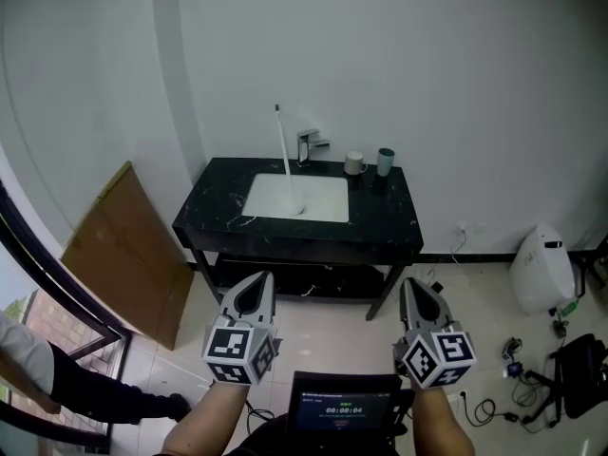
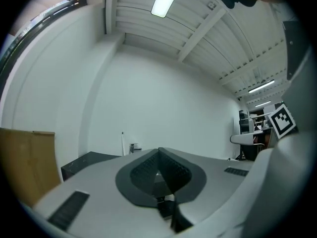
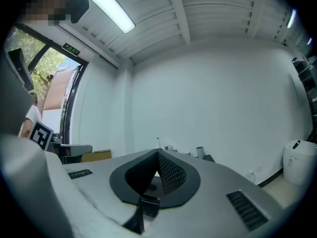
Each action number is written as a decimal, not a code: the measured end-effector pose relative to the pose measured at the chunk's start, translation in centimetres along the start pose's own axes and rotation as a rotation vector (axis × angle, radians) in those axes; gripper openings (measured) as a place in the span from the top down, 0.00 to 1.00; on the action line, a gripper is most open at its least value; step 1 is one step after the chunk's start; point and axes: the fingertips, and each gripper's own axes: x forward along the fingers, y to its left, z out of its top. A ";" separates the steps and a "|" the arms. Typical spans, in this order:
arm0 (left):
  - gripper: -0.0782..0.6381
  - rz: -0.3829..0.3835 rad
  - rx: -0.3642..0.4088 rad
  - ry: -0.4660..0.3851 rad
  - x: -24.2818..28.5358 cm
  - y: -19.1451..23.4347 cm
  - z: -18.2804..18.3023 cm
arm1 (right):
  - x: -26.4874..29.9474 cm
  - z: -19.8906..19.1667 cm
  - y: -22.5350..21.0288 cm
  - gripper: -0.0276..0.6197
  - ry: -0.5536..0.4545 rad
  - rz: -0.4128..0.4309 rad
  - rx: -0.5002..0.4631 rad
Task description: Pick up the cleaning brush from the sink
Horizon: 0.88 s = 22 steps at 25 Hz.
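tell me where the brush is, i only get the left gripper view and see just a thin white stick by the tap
Observer: That stick is the cleaning brush. Its lower end rests in the white sink, and its handle sticks up just left of the tap.
Operator: anything else up there
Observer: Two cups stand right of the tap, a pale cup and a darker cup.
Operator: is the right tool free
Observer: Yes, the right tool has its jaws together with nothing between them.
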 end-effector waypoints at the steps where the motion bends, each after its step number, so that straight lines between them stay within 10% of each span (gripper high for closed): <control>1: 0.89 0.006 -0.005 0.002 0.2 0.2 0.0 | 0.2 -0.3 -0.1 0.96 0.009 0.005 0.002; 9: 0.89 0.088 0.012 -0.002 2.8 4.5 1.2 | 5.2 -0.3 0.3 0.96 0.010 0.072 -0.025; 22: 0.89 0.107 0.069 -0.032 10.1 26.8 5.9 | 27.8 -2.5 11.1 0.96 0.050 0.037 -0.016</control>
